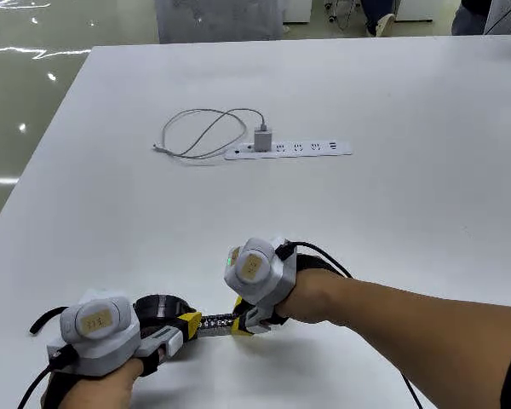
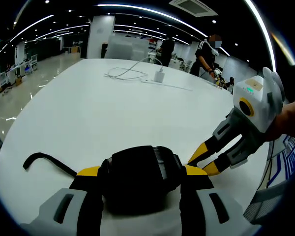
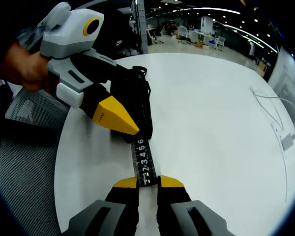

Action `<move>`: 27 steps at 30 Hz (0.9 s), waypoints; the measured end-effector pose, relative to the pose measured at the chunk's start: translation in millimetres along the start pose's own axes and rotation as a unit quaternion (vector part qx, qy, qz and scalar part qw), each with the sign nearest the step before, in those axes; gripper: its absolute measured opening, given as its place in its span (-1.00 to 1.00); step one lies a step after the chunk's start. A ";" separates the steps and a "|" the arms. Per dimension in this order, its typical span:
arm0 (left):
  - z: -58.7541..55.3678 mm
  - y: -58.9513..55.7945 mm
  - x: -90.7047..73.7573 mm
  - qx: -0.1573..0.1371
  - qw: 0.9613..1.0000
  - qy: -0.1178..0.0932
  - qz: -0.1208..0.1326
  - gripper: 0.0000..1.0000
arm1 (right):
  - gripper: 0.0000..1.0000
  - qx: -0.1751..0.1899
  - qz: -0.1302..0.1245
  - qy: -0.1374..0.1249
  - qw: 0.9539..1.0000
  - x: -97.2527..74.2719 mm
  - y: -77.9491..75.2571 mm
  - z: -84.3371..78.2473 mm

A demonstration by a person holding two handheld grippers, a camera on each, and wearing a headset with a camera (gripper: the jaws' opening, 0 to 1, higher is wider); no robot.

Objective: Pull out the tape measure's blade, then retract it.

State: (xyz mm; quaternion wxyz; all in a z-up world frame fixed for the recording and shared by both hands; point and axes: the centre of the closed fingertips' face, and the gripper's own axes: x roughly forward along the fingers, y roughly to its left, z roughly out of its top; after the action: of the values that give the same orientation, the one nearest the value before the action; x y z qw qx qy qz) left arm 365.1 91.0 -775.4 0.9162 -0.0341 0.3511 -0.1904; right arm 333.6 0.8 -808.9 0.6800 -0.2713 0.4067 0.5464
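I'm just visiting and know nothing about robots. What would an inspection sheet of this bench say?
Surface: white table.
Job's things: tape measure held, blade drawn out a short way.
Clutter: power strip with charger plugged in.
Grippers: left tongs shut around the tape measure; right tongs pinch the blade tip.
Cables: white cable looped by the charger; black lead behind the right tongs.
Surroundings: glossy floor; people beyond the table.

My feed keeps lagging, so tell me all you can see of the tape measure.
The tape measure has a black, plastic-looking case at the near edge of the white table, clamped between the yellow fingers of the left gripper. A black strap trails from it. A short length of dark blade with white numerals is out, its tip pinched by the right gripper.
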 end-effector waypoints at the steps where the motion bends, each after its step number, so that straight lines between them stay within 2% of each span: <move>1: 0.1 0.0 0.0 0.000 1.000 0.000 0.000 0.18 | -0.82 -0.002 0.000 -0.001 1.000 0.2 0.0 0.5; 5: 0.5 0.3 0.0 -0.001 1.000 -0.002 -0.001 0.18 | -0.82 0.008 -0.002 -0.005 1.000 0.8 0.0 1.9; 11: 0.6 0.6 -0.3 -0.002 1.000 -0.002 -0.003 0.17 | -0.82 0.002 -0.003 -0.013 1.000 1.2 0.1 4.0; 14: 0.7 0.2 -0.3 -0.004 1.000 -0.003 0.001 0.17 | -0.82 0.008 -0.004 -0.025 1.000 1.2 0.1 5.4; 27: 0.3 0.8 -1.6 -0.007 1.000 -0.001 -0.005 0.17 | -0.81 0.002 -0.002 -0.022 1.000 4.3 2.3 9.7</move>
State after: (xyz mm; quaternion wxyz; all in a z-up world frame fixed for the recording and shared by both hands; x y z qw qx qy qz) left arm 364.5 92.3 -774.3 0.9154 -0.0427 0.3509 -0.1927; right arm 334.1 11.5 -807.3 0.6906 -0.2583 0.3924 0.5499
